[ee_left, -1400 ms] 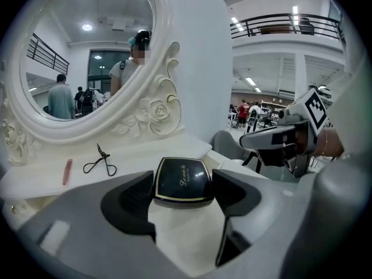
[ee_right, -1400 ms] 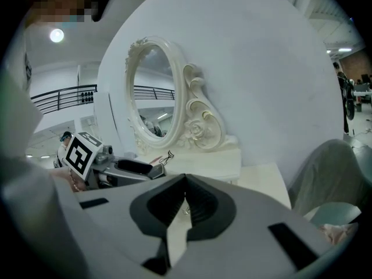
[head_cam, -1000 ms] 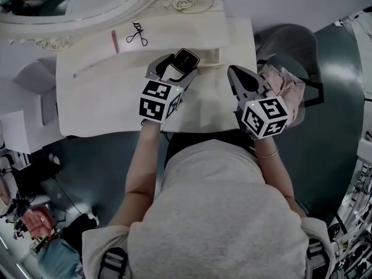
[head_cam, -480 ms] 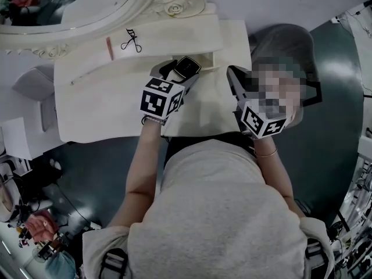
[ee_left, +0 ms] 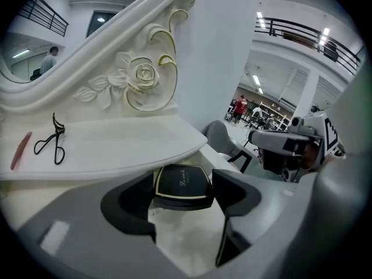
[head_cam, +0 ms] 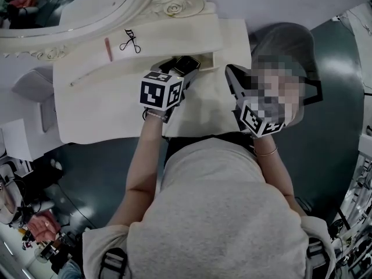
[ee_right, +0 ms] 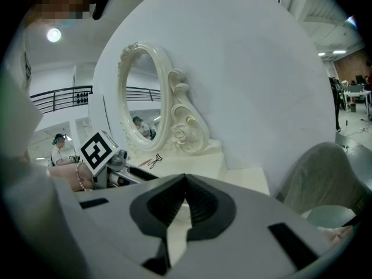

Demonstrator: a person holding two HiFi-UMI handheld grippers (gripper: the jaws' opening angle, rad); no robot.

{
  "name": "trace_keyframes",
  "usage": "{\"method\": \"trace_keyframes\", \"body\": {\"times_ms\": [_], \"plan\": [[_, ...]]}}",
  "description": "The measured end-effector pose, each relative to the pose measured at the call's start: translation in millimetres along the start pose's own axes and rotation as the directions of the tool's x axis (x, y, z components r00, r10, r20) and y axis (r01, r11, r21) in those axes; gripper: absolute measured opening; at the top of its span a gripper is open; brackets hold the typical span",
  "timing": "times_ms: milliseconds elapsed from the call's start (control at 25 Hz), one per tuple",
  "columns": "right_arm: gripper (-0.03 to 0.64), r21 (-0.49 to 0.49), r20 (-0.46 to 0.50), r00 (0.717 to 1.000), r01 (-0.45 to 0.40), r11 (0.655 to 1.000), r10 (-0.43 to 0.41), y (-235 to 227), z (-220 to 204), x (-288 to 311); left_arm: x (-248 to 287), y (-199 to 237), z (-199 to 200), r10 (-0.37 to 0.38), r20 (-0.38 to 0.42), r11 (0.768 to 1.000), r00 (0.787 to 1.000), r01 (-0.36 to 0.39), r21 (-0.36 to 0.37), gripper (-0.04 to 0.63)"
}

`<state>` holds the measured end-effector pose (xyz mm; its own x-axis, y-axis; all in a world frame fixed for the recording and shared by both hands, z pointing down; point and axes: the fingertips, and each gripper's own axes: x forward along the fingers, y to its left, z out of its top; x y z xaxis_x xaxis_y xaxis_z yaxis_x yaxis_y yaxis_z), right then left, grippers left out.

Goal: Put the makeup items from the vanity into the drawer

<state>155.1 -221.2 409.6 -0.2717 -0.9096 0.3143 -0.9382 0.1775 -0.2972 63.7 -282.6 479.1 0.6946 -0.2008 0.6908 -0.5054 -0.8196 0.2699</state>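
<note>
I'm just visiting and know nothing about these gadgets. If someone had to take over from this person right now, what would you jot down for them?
Left gripper: shut on the black compact, held low in front of the vanity shelf, by what looks like the open drawer.
Right gripper: shut, empty, off to the right.
On the shelf: eyelash curler and pink stick.
Done: compact picked up.
Left: release it in the drawer, then fetch the curler and the stick.
</note>
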Motion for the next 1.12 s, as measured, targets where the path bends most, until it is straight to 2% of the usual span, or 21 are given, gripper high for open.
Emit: {"method": "trace_keyframes", "body": {"times_ms": [400, 680, 880, 1000, 1120], "plan": [[0.009, 0.000, -0.006, 1.000, -0.008, 1.000, 0.008, 2, 1, 4, 15, -8, 3, -0.036, -0.039, 0.999, 0.999, 0.035, -0.016, 0.322], [0.009, -0.003, -0.017, 1.000, -0.020, 1.000, 0.020, 5, -1, 7, 20, -11, 6, -0.063, -0.031, 0.993, 0.998, 0.060, -0.098, 0.323], [0.009, -0.002, -0.018, 1.000, -0.015, 1.000, 0.015, 4, -2, 8, 25, -9, 8, -0.009, 0.009, 0.986, 1.000, 0.011, -0.169, 0.324], [0.009, 0.000, -0.016, 1.000, -0.010, 1.000, 0.010, 2, -2, 7, 28, -8, 8, 0.036, 0.028, 0.983, 0.999, -0.030, -0.181, 0.323], [0.009, 0.001, -0.013, 1.000, -0.007, 1.000, 0.007, 1, -1, 7, 31, -6, 5, 0.073, 0.013, 0.982, 0.997, -0.070, -0.175, 0.322]]}}
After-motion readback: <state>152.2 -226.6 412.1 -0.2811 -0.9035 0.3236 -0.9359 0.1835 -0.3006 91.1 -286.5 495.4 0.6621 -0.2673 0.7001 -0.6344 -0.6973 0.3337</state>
